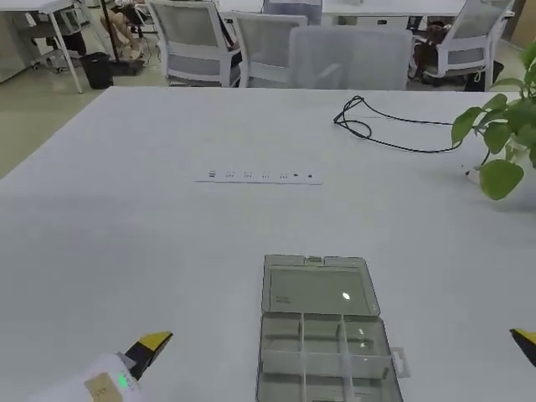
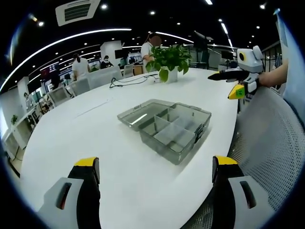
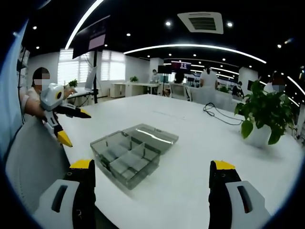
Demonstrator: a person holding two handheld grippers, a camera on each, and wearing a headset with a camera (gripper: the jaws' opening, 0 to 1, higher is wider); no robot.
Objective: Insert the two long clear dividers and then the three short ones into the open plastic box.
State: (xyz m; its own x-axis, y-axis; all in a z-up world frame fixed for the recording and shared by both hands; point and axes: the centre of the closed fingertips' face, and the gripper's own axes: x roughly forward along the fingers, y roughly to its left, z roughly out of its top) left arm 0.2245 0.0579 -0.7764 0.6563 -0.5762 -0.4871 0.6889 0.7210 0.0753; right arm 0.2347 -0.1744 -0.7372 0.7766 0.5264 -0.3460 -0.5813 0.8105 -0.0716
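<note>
An open clear plastic box (image 1: 323, 356) lies near the table's front edge, its lid (image 1: 316, 289) folded flat behind it. Clear dividers (image 1: 342, 342) stand inside and split it into several compartments. My left gripper (image 1: 149, 347) is low at the left of the box, apart from it, and my right gripper (image 1: 526, 340) shows at the far right edge. In the left gripper view the box (image 2: 167, 126) sits ahead of the left gripper (image 2: 156, 162), whose jaws are wide open and empty. In the right gripper view the box (image 3: 126, 157) lies ahead of the open, empty right gripper (image 3: 151, 165).
A potted plant (image 1: 502, 134) stands at the right of the white table (image 1: 126, 234), with a black cable (image 1: 377, 130) beside it. A socket strip (image 1: 260, 176) is set in the table's middle. Office chairs (image 1: 268, 46) line the far edge.
</note>
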